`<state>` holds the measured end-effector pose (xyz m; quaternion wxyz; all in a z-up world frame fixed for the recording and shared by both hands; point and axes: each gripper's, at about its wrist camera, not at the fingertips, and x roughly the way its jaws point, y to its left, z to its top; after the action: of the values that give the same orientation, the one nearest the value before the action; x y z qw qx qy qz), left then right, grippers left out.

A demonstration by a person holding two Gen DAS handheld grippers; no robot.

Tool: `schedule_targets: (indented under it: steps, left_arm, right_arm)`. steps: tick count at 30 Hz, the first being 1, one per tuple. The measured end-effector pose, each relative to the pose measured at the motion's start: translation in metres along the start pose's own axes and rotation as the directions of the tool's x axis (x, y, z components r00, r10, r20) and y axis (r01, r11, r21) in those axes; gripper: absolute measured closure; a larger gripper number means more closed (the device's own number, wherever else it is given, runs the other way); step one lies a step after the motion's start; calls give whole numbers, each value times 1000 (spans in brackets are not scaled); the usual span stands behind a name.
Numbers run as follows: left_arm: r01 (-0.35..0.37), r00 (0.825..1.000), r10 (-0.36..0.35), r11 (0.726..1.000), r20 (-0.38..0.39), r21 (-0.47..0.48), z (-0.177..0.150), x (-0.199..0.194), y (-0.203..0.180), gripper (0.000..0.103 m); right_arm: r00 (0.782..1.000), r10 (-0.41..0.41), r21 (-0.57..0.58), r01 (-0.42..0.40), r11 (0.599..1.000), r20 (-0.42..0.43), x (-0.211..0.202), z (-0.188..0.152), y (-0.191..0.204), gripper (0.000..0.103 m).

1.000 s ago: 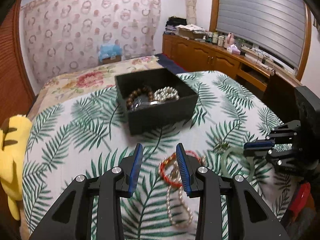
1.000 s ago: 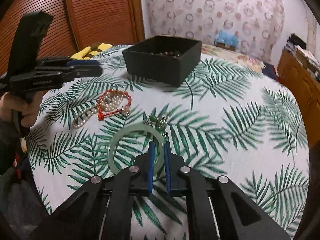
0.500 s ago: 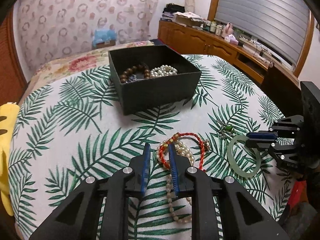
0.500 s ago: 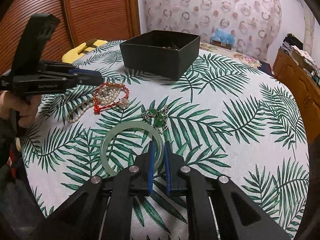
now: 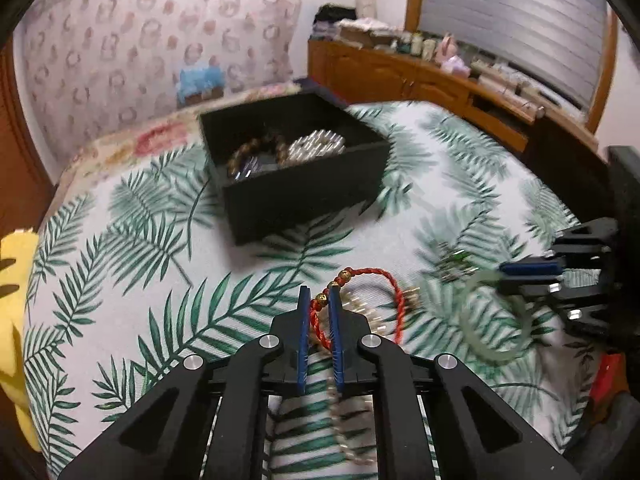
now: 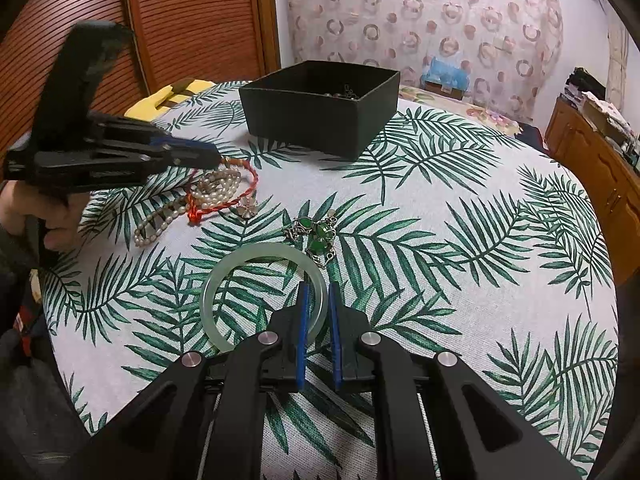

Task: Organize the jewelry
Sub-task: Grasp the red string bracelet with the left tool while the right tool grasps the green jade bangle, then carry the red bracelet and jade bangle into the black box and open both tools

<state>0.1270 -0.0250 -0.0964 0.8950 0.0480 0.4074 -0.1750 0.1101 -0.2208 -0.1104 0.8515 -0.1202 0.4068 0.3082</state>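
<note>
My left gripper (image 5: 319,308) is shut on the red cord bracelet (image 5: 380,276) and a strand of the pearl necklace (image 5: 344,412) hangs below it. My right gripper (image 6: 318,296) is shut on the pale green jade bangle (image 6: 224,280), holding its rim; the bangle also shows blurred in the left wrist view (image 5: 480,320). A green-stone silver piece (image 6: 316,234) lies on the leaf-print cloth beyond the bangle. The black jewelry box (image 5: 304,184) stands farther back, holding brown beads (image 5: 256,148) and pearls (image 5: 316,146). In the right wrist view the red bracelet (image 6: 248,192) and pearls (image 6: 216,192) lie under the left gripper (image 6: 212,158).
The round table (image 6: 480,200) has a leaf-print cloth. A yellow plush (image 5: 12,320) sits at its left edge. A bed (image 5: 132,140) lies behind the box. Wooden cabinets (image 5: 420,76) line the right wall. A wooden slatted door (image 6: 180,20) is to the left.
My left gripper closed from wide open onto the red bracelet and has lifted it slightly. My right gripper stays shut on the jade bangle, which has tilted up.
</note>
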Motion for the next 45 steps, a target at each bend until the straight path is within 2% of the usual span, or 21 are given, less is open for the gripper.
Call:
schedule_targets:
  steps: [14,16,18,24,32,37,45]
  left_arm:
    - [-13,987,20,999,157,-47,15,-52,-4,95]
    - [-22,983,33,998,180,-60,15,-59,-1,95]
    - [-34,978,48,997,203,-73,15,-63,1,95]
    - [-27,968,54,994,246,-110,16,-71,8,95]
    - [-32,962,63,993,266,-117,29,-72,14,95]
    - [-41,963,70,993,259,-115,43,-59,19,95]
    - [-59,962,89,991,259,-122,69,-44,30,95]
  right_arm:
    - [1000,-1,9,1,1000,1,0,0,0,92]
    - [1000,-18,3,18,1000,4,-1,0,2,94]
    - [997,-71,-10,72,997,32,-7,1,5,95]
    - [992,-76,-11,78,997,105,-30,11,3,95]
    - [980,-91,-38,99,994,178,-42,49,-6,95]
    - [973,-100,-66,116,991,210,-35,80,-14,95]
    - [967,-68,-89,92,992,246,-14,127,-28,95]
